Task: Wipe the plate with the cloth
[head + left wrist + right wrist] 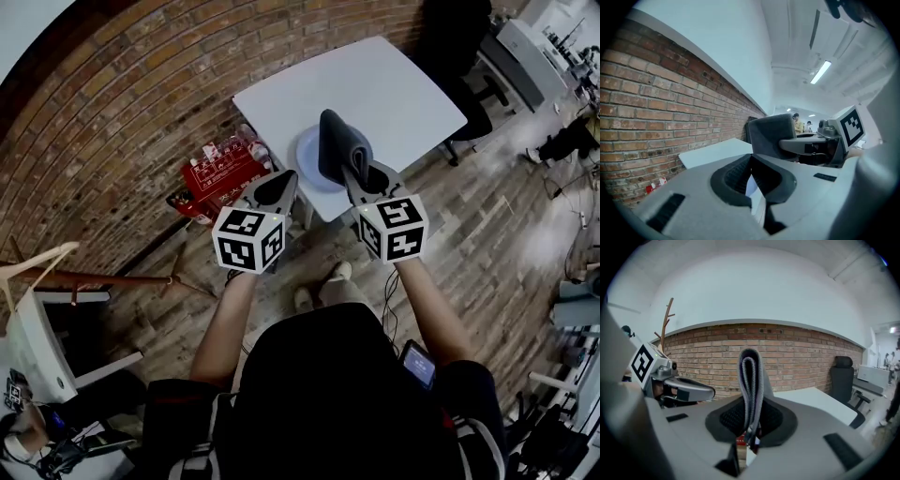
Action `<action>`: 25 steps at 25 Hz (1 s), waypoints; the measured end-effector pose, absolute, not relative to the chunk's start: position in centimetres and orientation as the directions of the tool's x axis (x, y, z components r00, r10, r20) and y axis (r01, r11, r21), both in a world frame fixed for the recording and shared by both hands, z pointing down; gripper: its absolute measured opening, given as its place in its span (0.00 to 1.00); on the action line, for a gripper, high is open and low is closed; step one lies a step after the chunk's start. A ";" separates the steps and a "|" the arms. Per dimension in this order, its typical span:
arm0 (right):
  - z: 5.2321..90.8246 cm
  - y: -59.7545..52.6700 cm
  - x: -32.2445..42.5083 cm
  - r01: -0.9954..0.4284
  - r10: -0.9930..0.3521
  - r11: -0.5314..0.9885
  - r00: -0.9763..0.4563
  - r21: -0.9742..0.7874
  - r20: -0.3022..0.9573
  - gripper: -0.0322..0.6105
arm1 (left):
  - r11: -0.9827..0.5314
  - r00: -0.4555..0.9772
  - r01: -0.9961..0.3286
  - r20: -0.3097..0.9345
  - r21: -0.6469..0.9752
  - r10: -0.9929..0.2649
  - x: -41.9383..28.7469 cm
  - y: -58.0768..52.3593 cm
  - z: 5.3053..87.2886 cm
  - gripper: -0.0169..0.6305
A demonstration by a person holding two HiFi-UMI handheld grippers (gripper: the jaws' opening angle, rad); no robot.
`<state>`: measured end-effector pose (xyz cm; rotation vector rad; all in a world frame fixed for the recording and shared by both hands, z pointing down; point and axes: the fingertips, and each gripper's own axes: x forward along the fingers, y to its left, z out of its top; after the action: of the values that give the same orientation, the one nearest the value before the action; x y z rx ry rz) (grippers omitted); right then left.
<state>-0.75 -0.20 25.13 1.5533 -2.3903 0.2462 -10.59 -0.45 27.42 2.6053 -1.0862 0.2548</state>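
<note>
Nothing readable is showing. The red package (220,171) on the floor is carrying white print, too small and blurred to make out any word or number.

White table (375,89) abuts brick wall (141,112). Red crate (220,173) on floor off table's left corner. Black chair (457,47) at far edge.

Plate (307,159) half hidden behind cloth (337,141) and right tool (354,167), red box's (223,172) contents too small to tell

One plate (307,161), one cloth (337,142), one worktop (375,84), one red crate (220,171), and two tools: left tool (284,180), right tool (359,174).
</note>
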 end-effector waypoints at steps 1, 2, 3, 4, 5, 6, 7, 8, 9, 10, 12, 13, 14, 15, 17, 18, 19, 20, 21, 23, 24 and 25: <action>24.6 0.1 -0.8 -0.913 -0.869 0.408 -0.384 0.012 0.313 0.13 | -0.669 0.698 -0.715 0.264 0.203 -0.666 -10.6 -0.3 26.8 0.06; 24.2 0.4 -0.9 -0.913 -0.872 0.408 -0.385 0.013 0.303 0.13 | -0.672 0.699 -0.714 0.249 0.197 -0.670 -10.6 -0.1 26.2 0.06; 23.8 0.7 -0.9 -0.913 -0.875 0.407 -0.386 0.013 0.294 0.13 | -0.675 0.702 -0.712 0.236 0.194 -0.672 -10.6 0.0 25.7 0.06; 23.4 0.8 -0.9 -0.913 -0.877 0.407 -0.387 0.012 0.285 0.13 | -0.679 0.706 -0.708 0.227 0.192 -0.671 -10.6 0.2 25.1 0.06; 23.0 1.0 -1.0 -0.913 -0.879 0.407 -0.389 0.012 0.276 0.13 | -0.684 0.710 -0.704 0.220 0.191 -0.670 -10.5 0.3 24.7 0.06; 22.6 1.0 -1.0 -0.912 -0.881 0.409 -0.390 0.014 0.269 0.13 | -0.687 0.712 -0.702 0.213 0.189 -0.669 -10.4 0.3 24.2 0.06; 22.3 1.2 -0.9 -0.912 -0.882 0.411 -0.392 0.019 0.263 0.13 | -0.688 0.714 -0.700 0.206 0.188 -0.670 -10.2 0.4 23.8 0.06; 22.0 1.4 -0.6 -0.911 -0.883 0.412 -0.392 0.027 0.258 0.13 | -0.690 0.715 -0.699 0.198 0.188 -0.670 -9.9 0.5 23.4 0.06; 21.6 1.6 -0.3 -0.910 -0.885 0.412 -0.391 0.035 0.253 0.13 | -0.693 0.718 -0.696 0.189 0.188 -0.670 -9.4 0.7 22.9 0.06; 21.3 1.8 0.0 -0.910 -0.887 0.412 -0.390 0.043 0.248 0.13 | -0.696 0.721 -0.693 0.180 0.186 -0.669 -9.0 0.9 22.5 0.06; 20.5 2.2 0.7 -0.909 -0.889 0.413 -0.390 0.054 0.238 0.13 | -0.701 0.724 -0.690 0.163 0.180 -0.670 -8.2 1.3 21.6 0.06; 20.2 2.5 1.0 -0.908 -0.890 0.414 -0.391 0.058 0.236 0.13 | -0.701 0.724 -0.690 0.156 0.181 -0.672 -7.9 1.5 21.2 0.06; 20.0 2.8 1.5 -0.907 -0.889 0.416 -0.392 0.061 0.235 0.13 | -0.699 0.722 -0.691 0.149 0.184 -0.675 -7.5 1.7 20.9 0.06; 19.7 3.2 1.9 -0.906 -0.889 0.417 -0.393 0.064 0.236 0.13 | -0.696 0.720 -0.693 0.143 0.189 -0.679 -7.1 1.9 20.6 0.06; 19.3 4.1 2.9 -0.906 -0.889 0.419 -0.393 0.069 0.236 0.13 | -0.691 0.717 -0.696 0.134 0.196 -0.684 -6.3 2.7 20.1 0.06; 19.1 4.6 3.3 -0.905 -0.889 0.419 -0.393 0.071 0.234 0.13 | -0.690 0.716 -0.697 0.131 0.196 -0.686 -5.9 3.2 19.9 0.06; 18.9 5.1 3.7 -0.905 -0.890 0.419 -0.395 0.070 0.229 0.13 | -0.689 0.715 -0.698 0.127 0.195 -0.688 -5.6 3.7 19.8 0.06; 18.7 5.7 3.9 -0.904 -0.890 0.421 -0.398 0.069 0.224 0.13 | -0.688 0.713 -0.700 0.124 0.194 -0.690 -5.3 4.2 19.6 0.06; 18.6 6.2 4.1 -0.903 -0.889 0.424 -0.401 0.069 0.219 0.13 | -0.686 0.710 -0.702 0.121 0.193 -0.693 -5.1 4.7 19.5 0.06; 18.3 7.3 4.5 -0.899 -0.887 0.432 -0.410 0.069 0.211 0.13 | -0.680 0.705 -0.707 0.115 0.195 -0.700 -4.7 5.8 19.3 0.06; 18.2 7.8 4.6 -0.897 -0.886 0.436 -0.415 0.067 0.208 0.13 | -0.677 0.703 -0.709 0.112 0.199 -0.703 -4.5 6.4 19.3 0.06; 18.1 8.3 4.7 -0.896 -0.885 0.440 -0.420 0.063 0.203 0.13 | -0.675 0.701 -0.710 0.110 0.204 -0.704 -4.3 7.0 19.2 0.06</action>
<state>4.73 8.29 18.13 1.5591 -2.4843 0.0805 -4.34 7.00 19.20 2.6798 -1.1315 0.0326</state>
